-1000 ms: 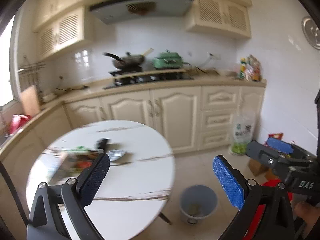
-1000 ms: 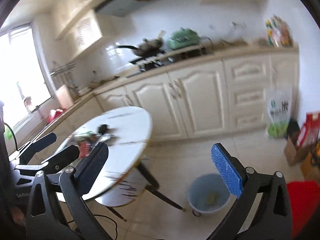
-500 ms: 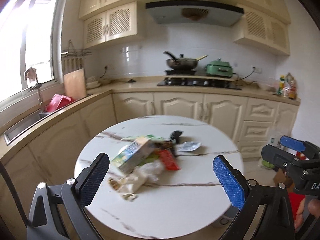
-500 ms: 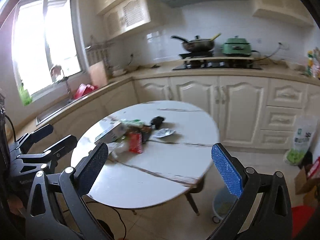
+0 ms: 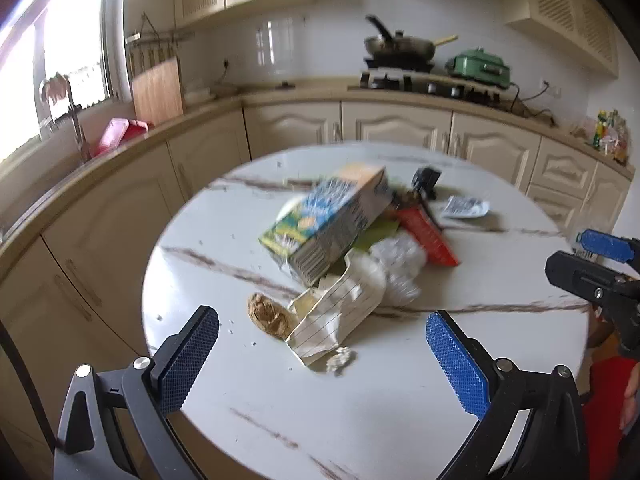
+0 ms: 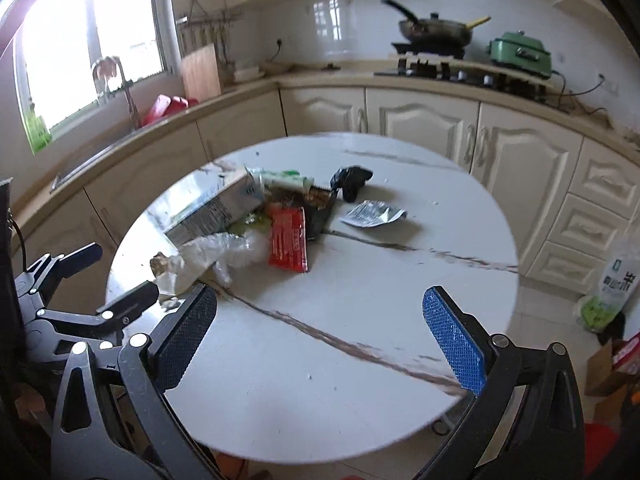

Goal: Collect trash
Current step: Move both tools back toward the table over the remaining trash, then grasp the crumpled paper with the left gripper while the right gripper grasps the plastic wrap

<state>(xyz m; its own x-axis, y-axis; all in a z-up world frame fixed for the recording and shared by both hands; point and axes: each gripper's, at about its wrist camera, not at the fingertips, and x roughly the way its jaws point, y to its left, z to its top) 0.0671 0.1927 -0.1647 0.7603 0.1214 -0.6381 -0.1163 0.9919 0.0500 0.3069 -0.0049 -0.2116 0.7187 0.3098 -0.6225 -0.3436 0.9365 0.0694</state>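
Note:
A heap of trash lies on the round white marble table [image 5: 360, 420]. In it are a blue-green carton [image 5: 328, 224], a red wrapper [image 5: 428, 236], a clear plastic bag [image 5: 396, 268], a lined paper [image 5: 340, 320] and a brown crumpled ball [image 5: 268, 314]. A silver sachet [image 5: 464, 206] lies apart on the right. My left gripper [image 5: 320, 318] is open, just short of the paper. My right gripper [image 6: 320, 294] is open over bare tabletop, nearer than the red wrapper [image 6: 288, 238] and the sachet [image 6: 372, 214]. Each gripper holds nothing.
Cream cabinets and a counter curve behind the table, with a stove and wok [image 6: 436, 28], a green cooker [image 6: 520, 52] and a sink tap [image 6: 120, 80]. A rice bag [image 6: 616, 284] and a cardboard box [image 6: 612, 364] stand on the floor at the right.
Both views have swung left, off the floor and the blue bin, onto the table. The trash heap is now closer and centred. Both grippers have stayed open.

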